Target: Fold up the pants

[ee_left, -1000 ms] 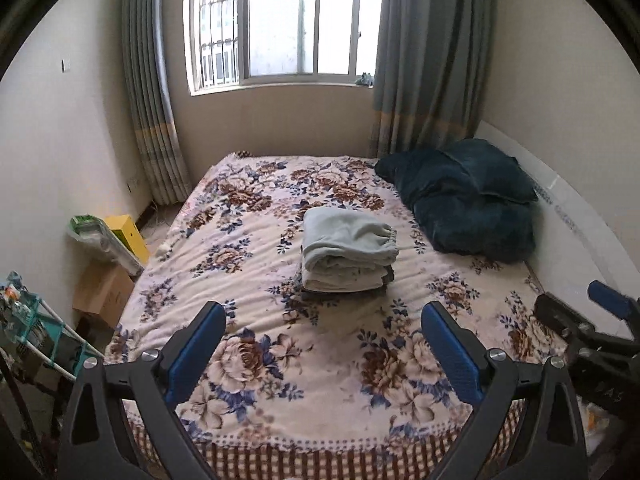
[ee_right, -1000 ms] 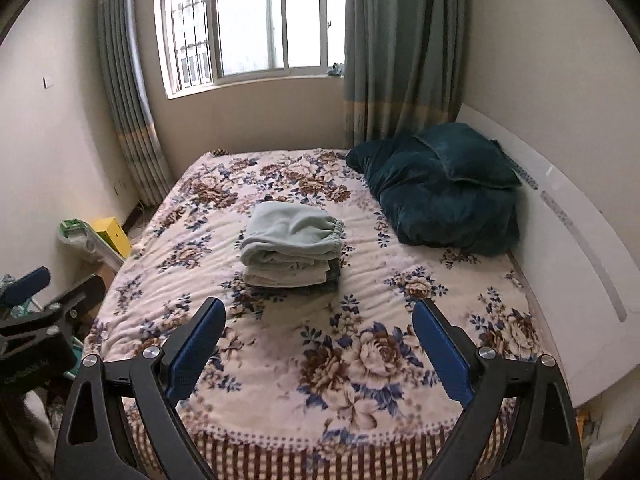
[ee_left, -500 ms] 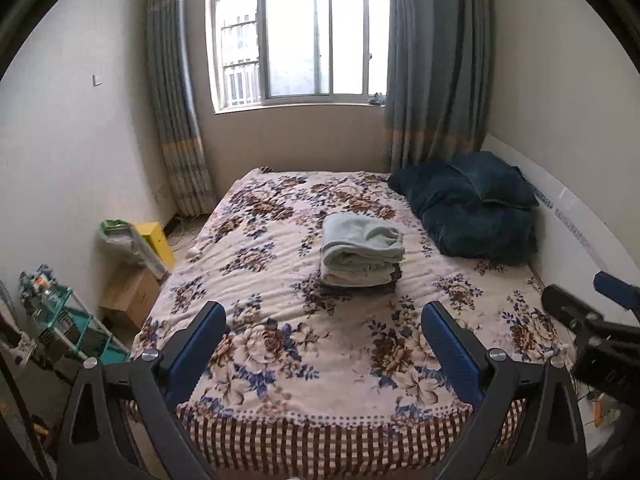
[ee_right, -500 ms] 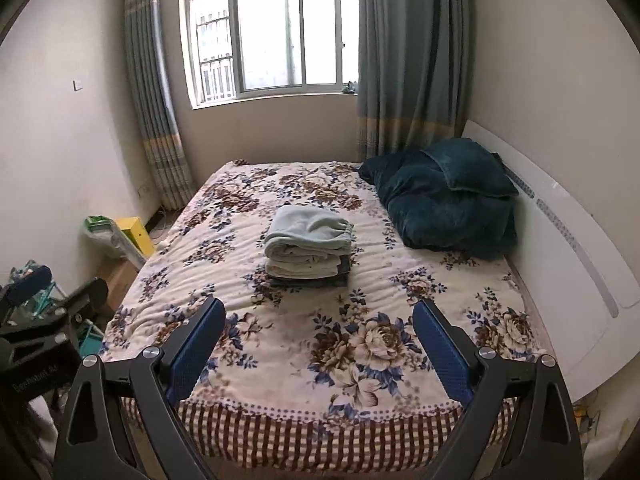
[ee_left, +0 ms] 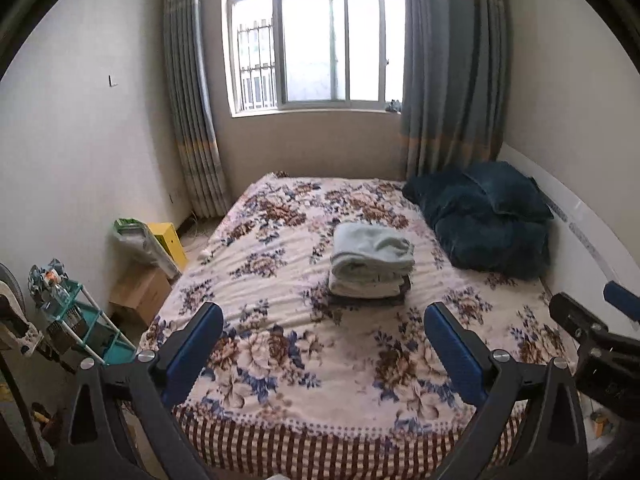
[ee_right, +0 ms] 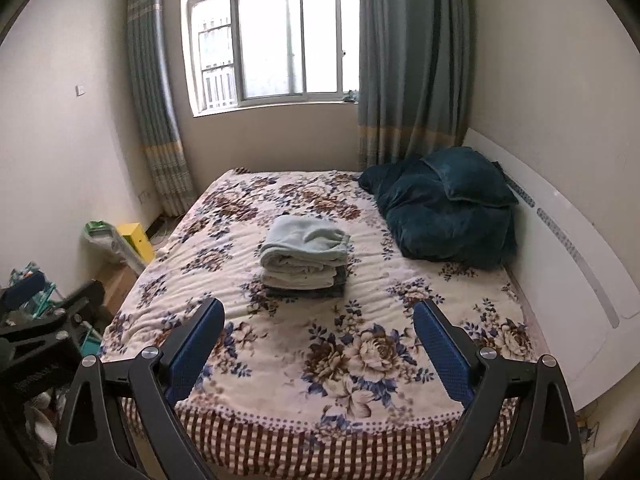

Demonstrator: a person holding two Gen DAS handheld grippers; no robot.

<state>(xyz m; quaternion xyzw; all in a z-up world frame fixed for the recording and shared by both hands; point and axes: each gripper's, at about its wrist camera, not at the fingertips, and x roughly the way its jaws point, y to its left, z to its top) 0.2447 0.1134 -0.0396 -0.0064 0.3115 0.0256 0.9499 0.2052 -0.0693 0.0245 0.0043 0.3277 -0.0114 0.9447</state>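
A stack of folded clothes, with pale blue-green folded pants [ee_left: 372,250] [ee_right: 306,242] on top, sits in the middle of the floral bedspread [ee_left: 280,344] [ee_right: 360,360]. My left gripper [ee_left: 323,322] hangs open near the foot of the bed, well short of the stack, with nothing between its blue pads. My right gripper [ee_right: 318,318] is open too, empty and just as far back. Each gripper shows at the edge of the other's view: the right one [ee_left: 600,340] and the left one [ee_right: 44,320].
A dark teal quilt and pillow [ee_left: 484,220] [ee_right: 444,208] lie at the bed's right, against a white headboard [ee_right: 568,264]. On the floor at left stand a teal rack [ee_left: 76,332], a cardboard box [ee_left: 140,288] and a yellow box [ee_left: 168,236]. A curtained window [ee_left: 316,44] is beyond.
Both grippers have pulled back and up from the bed, so the stack looks smaller and the bed's foot edge and more floor have come into view. Both stay open.
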